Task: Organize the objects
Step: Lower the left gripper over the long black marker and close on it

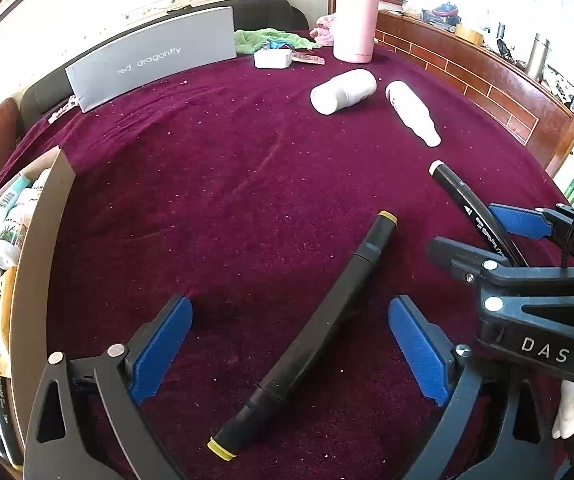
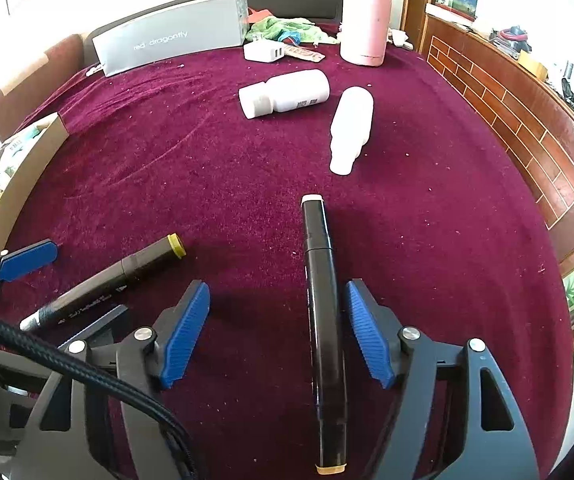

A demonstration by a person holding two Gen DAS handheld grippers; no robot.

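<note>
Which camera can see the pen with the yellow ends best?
The left wrist camera. The yellow-ended pen lies whole between the open left tool, both yellow caps showing. The right wrist camera shows it off to the side, its near end behind a cable.

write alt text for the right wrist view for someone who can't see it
The right gripper stands open over a dark red cloth, a black marker with cream end caps lying between its blue pads, close to the right one. To the left lies a yellow-capped marker; two white bottles lie on their sides beyond, before an upright pink flask.
</note>
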